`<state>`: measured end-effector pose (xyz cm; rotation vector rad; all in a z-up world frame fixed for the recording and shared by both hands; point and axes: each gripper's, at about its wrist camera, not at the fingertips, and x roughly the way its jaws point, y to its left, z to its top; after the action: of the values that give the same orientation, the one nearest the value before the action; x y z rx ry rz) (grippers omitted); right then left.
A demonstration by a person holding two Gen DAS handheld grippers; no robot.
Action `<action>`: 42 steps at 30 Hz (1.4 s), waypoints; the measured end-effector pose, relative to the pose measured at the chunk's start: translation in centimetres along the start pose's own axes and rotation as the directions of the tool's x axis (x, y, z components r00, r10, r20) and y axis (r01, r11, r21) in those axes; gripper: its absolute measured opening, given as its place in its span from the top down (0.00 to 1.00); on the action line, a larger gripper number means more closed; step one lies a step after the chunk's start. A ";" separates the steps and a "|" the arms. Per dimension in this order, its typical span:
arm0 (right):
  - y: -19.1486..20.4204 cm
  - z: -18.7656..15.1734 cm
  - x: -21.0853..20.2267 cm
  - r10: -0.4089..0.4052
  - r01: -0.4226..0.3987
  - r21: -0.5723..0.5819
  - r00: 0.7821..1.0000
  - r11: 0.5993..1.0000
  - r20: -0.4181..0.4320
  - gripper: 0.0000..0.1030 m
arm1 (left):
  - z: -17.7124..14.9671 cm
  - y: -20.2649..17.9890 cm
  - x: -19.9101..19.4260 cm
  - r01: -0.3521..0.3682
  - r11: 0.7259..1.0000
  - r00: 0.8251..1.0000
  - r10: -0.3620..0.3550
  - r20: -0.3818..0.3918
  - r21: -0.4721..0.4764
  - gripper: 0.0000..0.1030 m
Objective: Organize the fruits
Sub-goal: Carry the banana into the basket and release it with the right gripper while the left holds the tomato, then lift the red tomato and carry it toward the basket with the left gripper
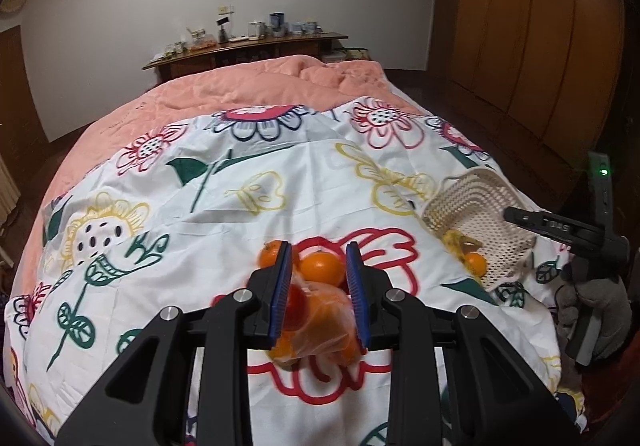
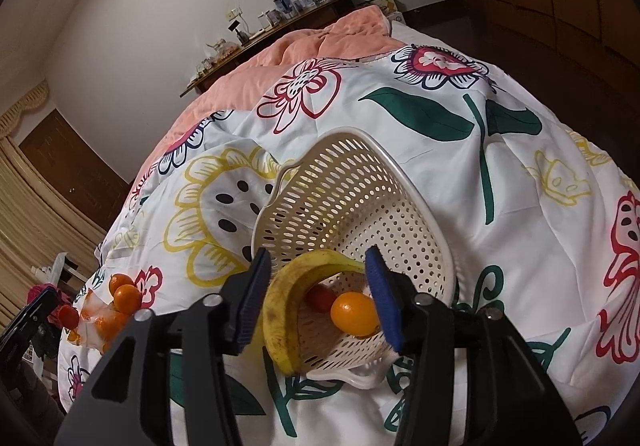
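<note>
On the bed, over the flowered cover [image 1: 280, 181], the sorting looks partly done: the white perforated basket [image 2: 352, 205] lies tipped on its side near the bed's right edge, and already holds a banana [image 2: 280, 310], one orange [image 2: 354, 314] and a small red fruit [image 2: 320, 298] at its mouth. More fruit is left: a clear plastic bag of oranges [image 1: 320, 318] sits well apart from the basket, toward the middle of the cover, with two loose oranges [image 1: 320, 268] just beyond it and something red inside the bag. The left gripper [image 1: 318, 286] has its blue fingers [image 1: 280, 286] drawn narrow on either side of that bag, pinching the plastic, so I judge it to be holding the bag, angled downward toward the bed. The right gripper [image 2: 320, 294] hangs over the basket's mouth, also tilted downward and rolled somewhat; its fingers stand moderately apart with the banana and orange showing between them, but the pads press on nothing, so it grips no fruit. A gloved hand [image 1: 596, 310] carries that right gripper at the cover's edge. Remaining, as I judge it, is moving the bagged and loose oranges across to the basket, and perhaps righting the basket.
</note>
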<state>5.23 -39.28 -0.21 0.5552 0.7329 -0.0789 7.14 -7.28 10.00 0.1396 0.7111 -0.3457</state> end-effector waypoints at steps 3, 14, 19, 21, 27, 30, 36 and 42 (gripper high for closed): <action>-0.3 0.0 -0.2 0.004 -0.005 0.008 1.000 1.000 0.008 0.51 | -0.5 1.4 0.5 -0.034 0.999 0.999 0.033 -0.024 -0.027 0.73; 0.5 -0.3 0.0 0.013 -0.013 -0.010 1.000 1.000 -0.001 0.51 | -1.6 3.6 2.5 0.000 0.994 0.998 -0.007 -0.058 -0.107 0.60; 0.5 -0.3 0.0 0.010 -0.010 -0.007 1.000 1.000 -0.002 0.51 | -2.9 3.8 2.9 0.014 0.993 0.996 -0.024 -0.081 -0.118 0.56; 0.6 -0.3 0.0 0.006 -0.006 -0.006 1.000 1.000 -0.003 0.51 | -3.0 3.9 2.8 0.018 0.992 0.996 -0.028 -0.080 -0.125 0.56; 0.8 -0.3 0.0 0.008 -0.008 -0.015 1.000 1.000 -0.001 0.51 | -3.1 3.5 2.3 0.022 0.994 0.996 -0.030 -0.078 -0.107 0.65; 0.8 -0.4 0.0 0.009 -0.009 -0.015 1.000 1.000 0.001 0.51 | -3.5 2.8 1.9 0.020 0.997 0.997 -0.026 -0.076 -0.080 0.72; 0.8 -0.3 0.0 0.010 -0.010 -0.013 1.000 1.000 0.003 0.51 | -3.4 2.2 1.1 -0.004 0.998 0.998 0.001 -0.055 -0.067 0.72; 0.3 -0.2 -0.8 0.018 -0.018 0.004 0.999 1.000 0.032 0.51 | -1.7 0.9 0.0 0.006 0.999 1.000 -0.007 -0.016 -0.035 0.72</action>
<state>4.60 -39.00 0.38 0.5631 0.6966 -0.0723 6.38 -6.04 8.71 0.1065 0.7332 -0.3384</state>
